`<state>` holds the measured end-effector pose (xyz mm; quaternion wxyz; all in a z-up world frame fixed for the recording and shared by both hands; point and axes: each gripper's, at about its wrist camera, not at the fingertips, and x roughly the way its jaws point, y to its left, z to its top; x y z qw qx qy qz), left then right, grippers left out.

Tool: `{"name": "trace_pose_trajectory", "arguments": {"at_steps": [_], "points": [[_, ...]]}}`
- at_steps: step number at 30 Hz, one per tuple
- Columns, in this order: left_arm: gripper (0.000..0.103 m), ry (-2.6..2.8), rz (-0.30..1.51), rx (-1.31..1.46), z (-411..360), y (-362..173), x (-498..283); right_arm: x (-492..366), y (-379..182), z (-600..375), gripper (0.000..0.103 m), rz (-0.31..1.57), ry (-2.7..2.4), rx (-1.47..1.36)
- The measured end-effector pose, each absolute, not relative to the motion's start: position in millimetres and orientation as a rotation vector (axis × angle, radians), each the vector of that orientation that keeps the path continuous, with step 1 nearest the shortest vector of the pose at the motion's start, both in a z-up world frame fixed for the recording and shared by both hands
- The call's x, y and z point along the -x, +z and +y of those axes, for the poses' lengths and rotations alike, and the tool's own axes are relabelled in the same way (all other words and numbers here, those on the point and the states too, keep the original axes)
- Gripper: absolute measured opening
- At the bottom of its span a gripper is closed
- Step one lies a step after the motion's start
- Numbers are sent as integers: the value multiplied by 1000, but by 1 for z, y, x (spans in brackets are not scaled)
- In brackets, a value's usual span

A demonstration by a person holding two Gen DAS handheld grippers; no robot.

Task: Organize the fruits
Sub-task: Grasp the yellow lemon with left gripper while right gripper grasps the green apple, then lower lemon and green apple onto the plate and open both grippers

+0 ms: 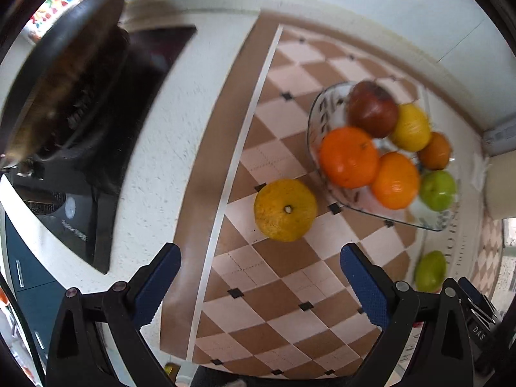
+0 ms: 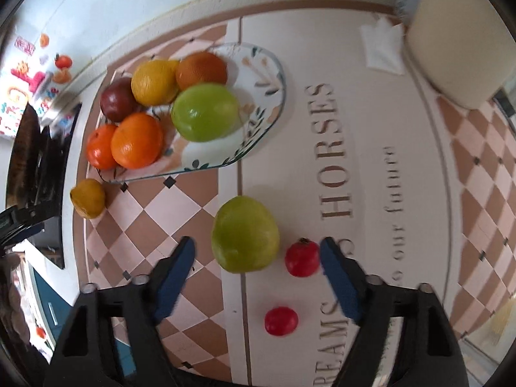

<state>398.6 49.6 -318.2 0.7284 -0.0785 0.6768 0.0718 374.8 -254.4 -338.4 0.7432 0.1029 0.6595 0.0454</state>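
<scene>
A glass plate (image 1: 324, 104) holds a red apple (image 1: 372, 108), a lemon, several oranges and a green apple (image 1: 437, 190). My left gripper (image 1: 260, 253) points down at the tablecloth and stands open. A loose yellow citrus (image 1: 285, 209) lies just beyond its fingertips. In the right wrist view the same plate (image 2: 274, 96) lies further off. My right gripper (image 2: 257, 245) stands open around a loose green apple (image 2: 245, 233) and a small red fruit (image 2: 302, 257), with a gap left between the apple and the pads. A second small red fruit (image 2: 280, 321) lies nearer the camera.
A black pan on a dark stove (image 1: 64, 80) rises to the left of the checked tablecloth (image 1: 290, 306). A cream container (image 2: 451, 32) and a white napkin (image 2: 383, 45) sit at the far right. The yellow citrus (image 2: 87, 198) lies left of the plate.
</scene>
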Motion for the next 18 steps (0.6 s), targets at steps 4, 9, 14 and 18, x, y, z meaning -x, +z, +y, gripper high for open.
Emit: {"name": "trace_pose_trajectory", "arguments": {"at_steps": [4, 9, 14, 18], "points": [[101, 151, 1549, 123, 41, -348, -412, -382, -352, -239, 65, 1471, 134, -172], [97, 102, 1592, 96, 32, -371, -423, -389, -366, -226, 62, 1503, 155, -116], [66, 84, 1602, 86, 29, -384, -429, -397, -381, -223, 58, 1545, 170, -132], [56, 62, 1585, 80, 23, -386, -429, -398, -384, -220, 58, 1538, 178, -124]]}}
